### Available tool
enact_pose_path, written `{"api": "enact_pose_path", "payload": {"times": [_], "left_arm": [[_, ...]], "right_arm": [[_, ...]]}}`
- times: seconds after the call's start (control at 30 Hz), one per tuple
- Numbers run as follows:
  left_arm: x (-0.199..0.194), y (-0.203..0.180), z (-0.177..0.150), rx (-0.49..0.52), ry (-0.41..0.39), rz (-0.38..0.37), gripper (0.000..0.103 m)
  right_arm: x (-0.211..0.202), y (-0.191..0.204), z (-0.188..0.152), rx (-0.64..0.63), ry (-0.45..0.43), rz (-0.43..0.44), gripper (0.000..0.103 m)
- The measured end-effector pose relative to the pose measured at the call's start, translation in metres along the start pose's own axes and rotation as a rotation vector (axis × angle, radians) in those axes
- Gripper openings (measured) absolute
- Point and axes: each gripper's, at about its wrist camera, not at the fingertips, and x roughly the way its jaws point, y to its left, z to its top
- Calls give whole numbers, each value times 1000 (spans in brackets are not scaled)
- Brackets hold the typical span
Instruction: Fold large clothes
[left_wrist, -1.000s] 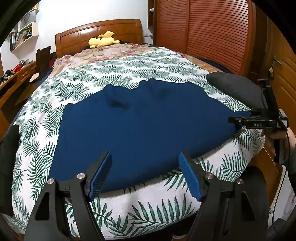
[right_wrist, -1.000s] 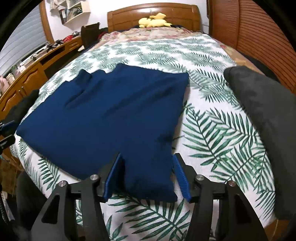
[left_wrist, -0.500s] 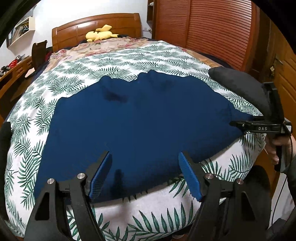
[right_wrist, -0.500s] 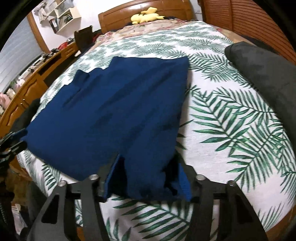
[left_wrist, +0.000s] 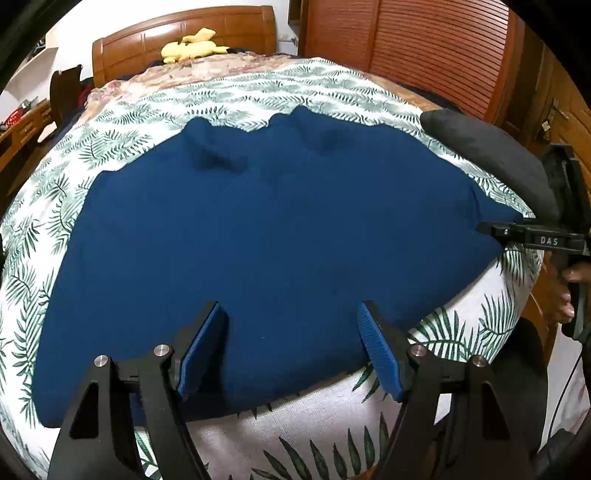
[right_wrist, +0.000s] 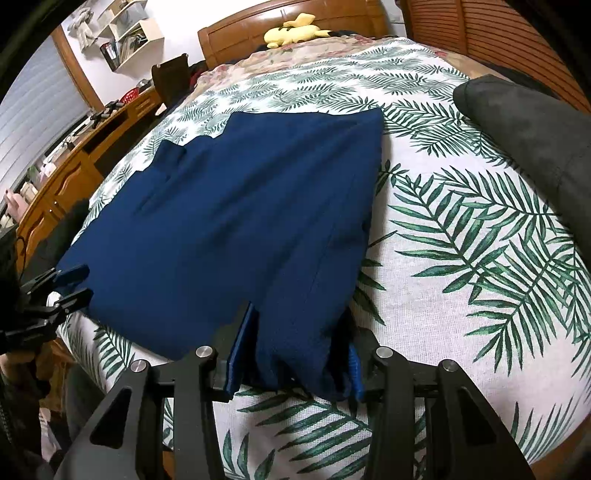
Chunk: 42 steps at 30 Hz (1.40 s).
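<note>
- Blue garment (left_wrist: 266, 236) lies flat on the bed (right_wrist: 461, 258), spread out near the edge where you stand. It looks partly folded already, because its far side is a neat straight line in the right wrist view. I think it sits close to the edge so that you can reach both near corners.
- Your right claw (right_wrist: 295, 354) has the near right corner of the blue garment between its two blue pads. The pads are narrow and press on the bunched cloth, so it looks like a firm hold. That corner is a good place to grab, since lifting it will bring the whole side along.
- Your left claw (left_wrist: 291, 347) is wide, with nothing held. It hangs over the near edge of the cloth, toward the left corner. I think it is there to take a matching corner, so both ends can rise together and the fold comes out even.
- The next move, I guess, is to lower the left claw and close it on the cloth. Take all the layers, or one may slip and sag.
- A dark grey cushion (right_wrist: 528, 140) lies on the bed to the right, apart from the blue garment. It should not get in the way.
- A yellow soft toy (right_wrist: 291, 31) rests far off by the wooden headboard (left_wrist: 184, 48).
</note>
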Motion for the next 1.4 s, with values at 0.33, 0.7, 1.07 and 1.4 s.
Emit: {"api": "enact_pose_path", "payload": {"times": [0.33, 0.7, 1.07, 1.4], "left_arm": [[2, -1, -4, 19, 3, 1, 76], [-13, 8, -6, -9, -26, -23, 76], [-56, 51, -12, -55, -130, -41, 76], [-109, 129, -45, -140, -183, 94, 76]], "right_arm": [[-40, 12, 23, 2, -145, 100, 18], [-38, 35, 35, -53, -132, 55, 18], [-37, 107, 62, -181, -158, 74, 17], [-4, 242, 92, -389, -181, 263, 17]]}}
